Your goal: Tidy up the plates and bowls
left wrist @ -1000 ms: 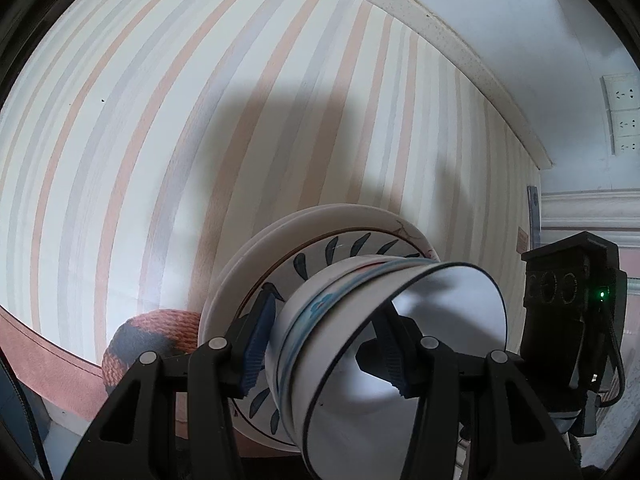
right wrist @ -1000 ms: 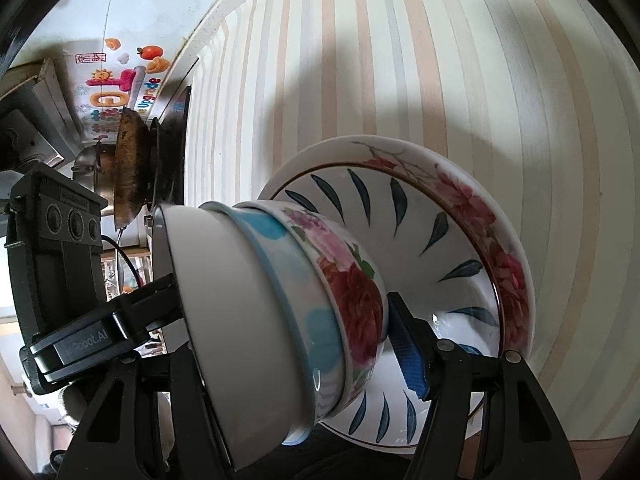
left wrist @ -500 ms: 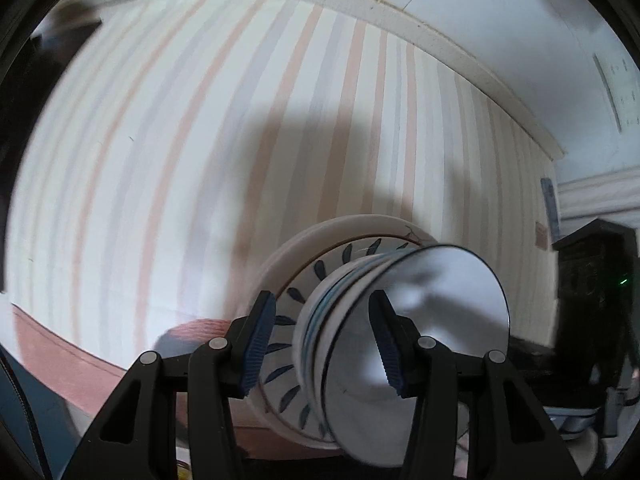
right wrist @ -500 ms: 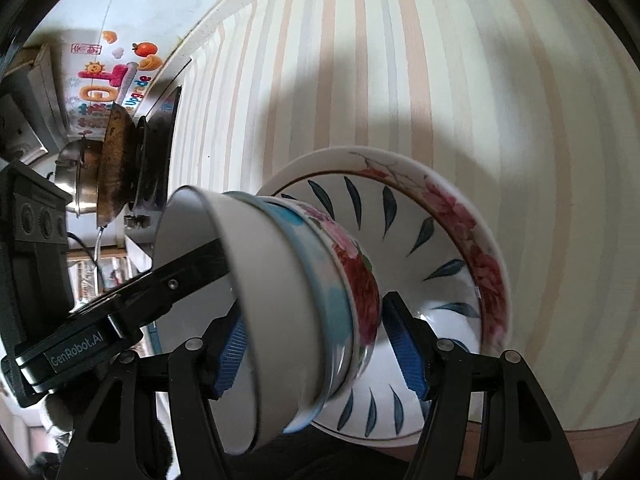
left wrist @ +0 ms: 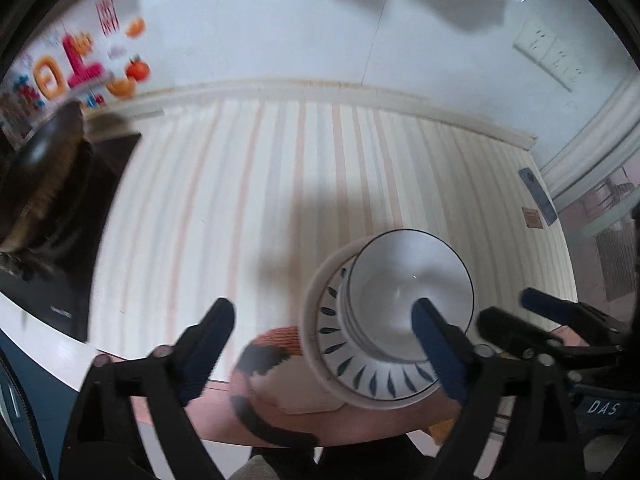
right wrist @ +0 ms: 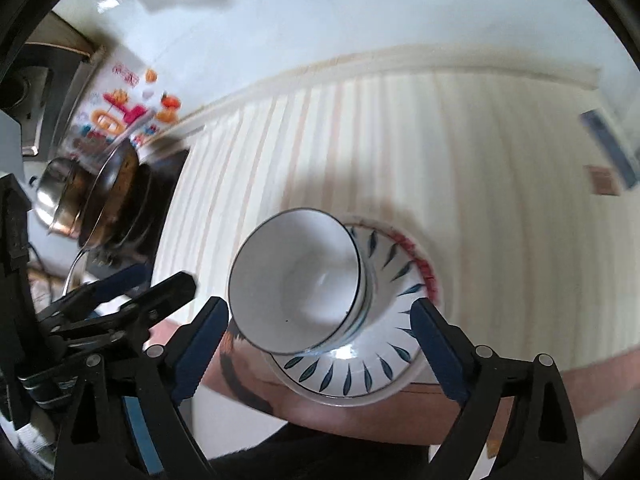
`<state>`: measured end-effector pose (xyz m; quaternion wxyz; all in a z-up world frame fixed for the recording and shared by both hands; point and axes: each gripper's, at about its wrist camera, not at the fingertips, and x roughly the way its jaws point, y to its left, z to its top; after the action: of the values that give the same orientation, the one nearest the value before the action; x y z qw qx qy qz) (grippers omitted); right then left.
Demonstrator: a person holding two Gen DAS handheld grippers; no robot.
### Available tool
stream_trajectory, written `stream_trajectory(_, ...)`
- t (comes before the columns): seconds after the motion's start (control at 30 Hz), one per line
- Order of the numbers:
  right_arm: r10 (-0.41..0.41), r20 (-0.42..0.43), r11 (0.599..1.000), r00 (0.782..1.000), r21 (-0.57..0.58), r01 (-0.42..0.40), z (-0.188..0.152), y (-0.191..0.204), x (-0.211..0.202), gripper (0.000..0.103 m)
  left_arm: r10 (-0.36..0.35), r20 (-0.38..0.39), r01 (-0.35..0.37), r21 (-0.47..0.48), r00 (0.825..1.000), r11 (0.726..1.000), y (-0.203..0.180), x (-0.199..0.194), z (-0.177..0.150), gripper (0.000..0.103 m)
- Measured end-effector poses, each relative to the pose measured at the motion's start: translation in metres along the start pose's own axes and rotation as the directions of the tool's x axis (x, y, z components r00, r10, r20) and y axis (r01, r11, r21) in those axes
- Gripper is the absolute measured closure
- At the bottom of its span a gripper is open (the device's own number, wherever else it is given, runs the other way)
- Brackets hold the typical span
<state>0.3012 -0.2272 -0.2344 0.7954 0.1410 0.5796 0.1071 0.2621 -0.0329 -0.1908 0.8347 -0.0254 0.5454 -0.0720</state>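
Left gripper (left wrist: 322, 344): pointed steeply down at the striped table (left wrist: 248, 200), its jaws having just sprung wide apart, nothing pinched between them.
Right gripper (right wrist: 320, 344): also tipped steeply downward, jaws just opened wide, the pads clear of the crockery on both sides.
Bowls (right wrist: 298, 284): a white bowl with a thin dark rim sat nested in at least one more bowl, the stack resting inside the plate.
Plate (right wrist: 394, 364): a wide dish with blue leaf marks and a red flowered border, standing near the table's front edge.
Each gripper as the other saw it: the right one's fingers (left wrist: 560, 312) showed at the right of the left view; the left one's (right wrist: 120, 296) at the left of the right view.
Hard to make out: both views were smeared; how many bowls lay under the top one could not be counted; a round orange and dark thing (left wrist: 264, 354) beside the plate stayed unclear.
Cut off: pans (right wrist: 100, 196) at the far left were partly out of view.
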Motion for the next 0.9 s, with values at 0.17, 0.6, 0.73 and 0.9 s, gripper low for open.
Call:
stream_trajectory(0.17, -0.092, 0.132, 0.995, 0.987, 0.037, 0.088, -0.027, 0.023, -0.05, 0.007, 0.012, 0.094, -0.018, 0.057, 0.995, 0.998, 0.013, -0.043, -0.017, 0.005)
stream_trajectory(0.6, -0.135, 0.316, 0.991, 0.939, 0.017, 0.136, -0.121, 0.083, -0.154, 0.004, 0.035, 0.283, -0.053, 0.054, 0.959, 0.997, 0.021, -0.15, -0.08, 0.004)
stream_trajectory(0.73, -0.142, 0.368, 0.987, 0.919, -0.016, 0.159, -0.151, 0.097, -0.185, 0.004, 0.069, 0.332, -0.075, 0.003, 0.941, 0.997, 0.027, -0.179, -0.105, 0.0)
stream_trajectory(0.9, -0.143, 0.402, 0.984, 0.904, -0.04, 0.173, -0.183, 0.108, -0.214, 0.003, 0.105, 0.37, -0.106, -0.016, 0.923, 0.994, 0.026, -0.21, -0.137, 0.0)
